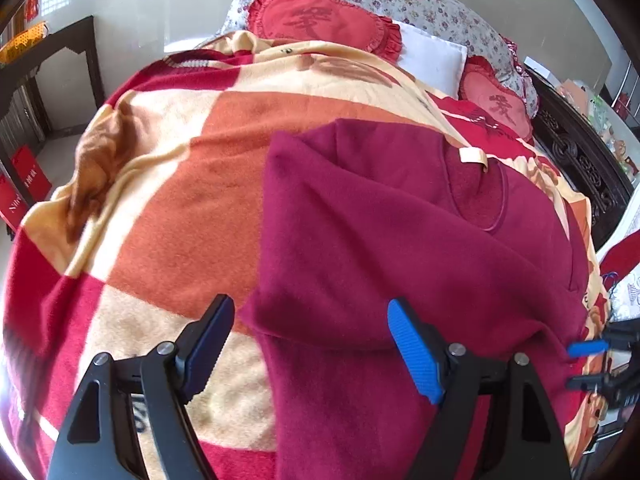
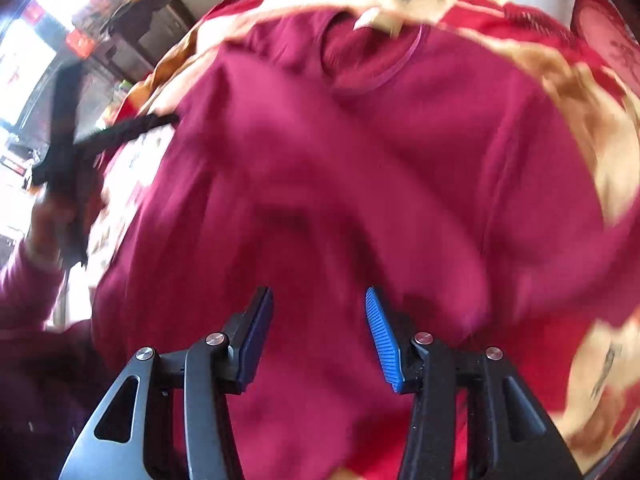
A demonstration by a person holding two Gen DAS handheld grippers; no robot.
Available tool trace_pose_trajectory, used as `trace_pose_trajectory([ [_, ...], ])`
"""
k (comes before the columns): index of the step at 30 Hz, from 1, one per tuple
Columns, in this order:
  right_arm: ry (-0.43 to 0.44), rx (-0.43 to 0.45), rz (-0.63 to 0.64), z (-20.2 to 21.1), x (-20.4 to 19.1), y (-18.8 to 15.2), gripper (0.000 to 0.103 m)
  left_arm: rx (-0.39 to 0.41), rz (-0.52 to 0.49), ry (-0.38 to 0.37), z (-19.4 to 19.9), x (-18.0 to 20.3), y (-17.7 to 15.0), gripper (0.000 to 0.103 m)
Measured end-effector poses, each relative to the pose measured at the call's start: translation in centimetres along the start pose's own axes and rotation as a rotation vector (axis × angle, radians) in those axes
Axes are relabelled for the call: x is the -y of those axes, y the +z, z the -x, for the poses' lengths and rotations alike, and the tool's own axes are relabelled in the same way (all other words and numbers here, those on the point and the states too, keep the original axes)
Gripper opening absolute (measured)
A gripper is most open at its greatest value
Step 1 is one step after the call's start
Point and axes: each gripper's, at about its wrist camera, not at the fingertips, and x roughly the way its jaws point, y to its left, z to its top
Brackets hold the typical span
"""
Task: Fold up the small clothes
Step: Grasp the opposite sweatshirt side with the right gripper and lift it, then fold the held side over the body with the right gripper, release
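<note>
A dark red fleece top (image 1: 420, 248) lies on the checked blanket (image 1: 192, 168), neck opening and cream label (image 1: 472, 156) toward the pillows, its left sleeve folded across the body. My left gripper (image 1: 310, 320) is open and empty, hovering over the top's left lower edge. My right gripper (image 2: 318, 308) is open and empty just above the top's middle (image 2: 360, 184); this view is blurred. The right gripper also shows at the right edge of the left wrist view (image 1: 588, 364). The left gripper shows at the left in the right wrist view (image 2: 120, 132).
Red heart-shaped cushions (image 1: 320, 20) and a white pillow (image 1: 436, 56) lie at the bed's head. A dark carved bed frame (image 1: 580, 160) runs along the right. A dark wooden table (image 1: 44, 64) stands at the far left, red bags (image 1: 24, 188) on the floor.
</note>
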Motion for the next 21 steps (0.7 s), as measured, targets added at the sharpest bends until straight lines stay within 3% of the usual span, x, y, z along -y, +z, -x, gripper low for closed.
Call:
trace_pose_trajectory([
  [4,-0.101,0.107,-0.059,2.8,0.9,-1.4,0.031,-0.005,-0.034,-0.01,-0.3,1.8,-0.4,0.083],
  [7,-0.178,0.225,-0.17,4.3,3.1,0.6,0.038,-0.01,-0.059,-0.013,-0.3,2.8,-0.8,0.083],
  [8,-0.226,0.222,-0.21,3.5,4.1,1.5,0.038,-0.013,-0.065,-0.013,-0.2,3.0,-0.9,0.083],
  [10,-0.235,0.163,-0.223,1.1,4.9,2.6,0.037,-0.017,-0.072,-0.01,0.0,3.0,-1.0,0.083],
  [11,-0.24,0.115,-0.207,-0.4,5.0,3.0,0.034,-0.015,-0.073,-0.005,0.1,2.9,-1.0,0.083],
  [12,-0.263,0.08,-0.185,-1.5,4.7,3.1,0.016,-0.01,-0.071,0.003,0.4,2.6,-0.9,0.083],
  [13,-0.34,0.063,-0.13,-2.3,3.7,2.9,0.0,-0.002,-0.066,0.01,0.7,2.2,-0.8,0.083],
  [15,-0.419,0.122,-0.06,-1.3,2.3,2.5,0.0,0.033,-0.042,0.025,1.3,1.5,-0.6,0.083],
  [18,-0.461,0.299,-0.094,2.5,2.1,2.5,0.0,0.106,0.035,0.049,1.8,0.4,0.2,0.083],
  [21,-0.462,0.35,-0.152,3.3,3.6,3.4,0.0,0.062,0.059,0.046,0.4,0.6,0.9,0.083],
])
